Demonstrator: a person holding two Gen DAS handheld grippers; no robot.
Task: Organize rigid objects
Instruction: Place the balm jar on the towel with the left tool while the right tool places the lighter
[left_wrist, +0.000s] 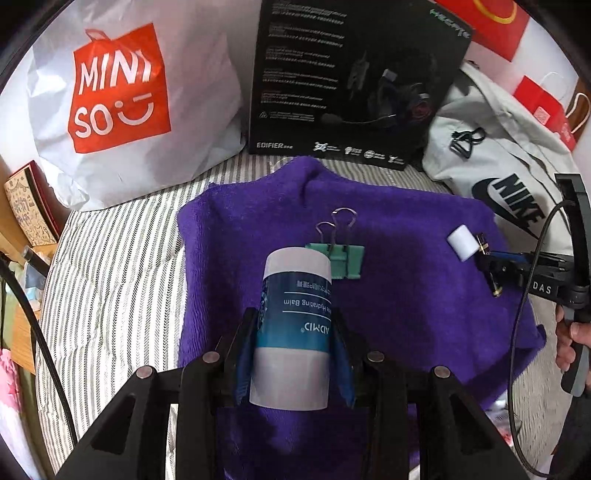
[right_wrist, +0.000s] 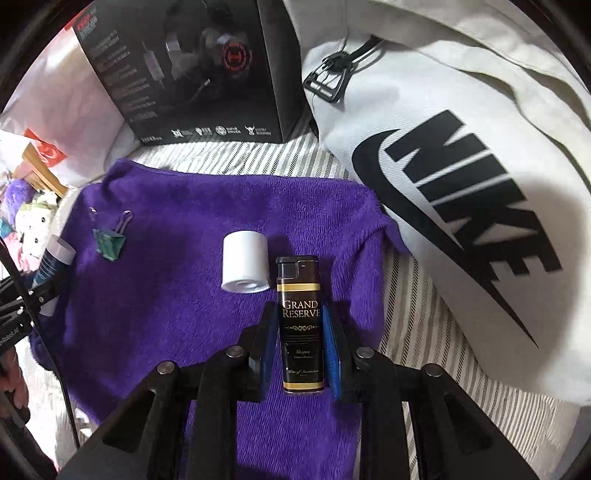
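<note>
My left gripper is shut on a white and blue balm tube, held over the purple towel. A green binder clip lies on the towel just beyond the tube's tip. A small white roll lies on the towel at the right. My right gripper is shut on a black and gold lighter, close to the white roll on the towel. The clip also shows in the right wrist view, with the tube at the far left.
A striped bedsheet lies under the towel. Behind stand a white Miniso bag, a black headset box and a white Nike bag. Red paper bags are at the far right.
</note>
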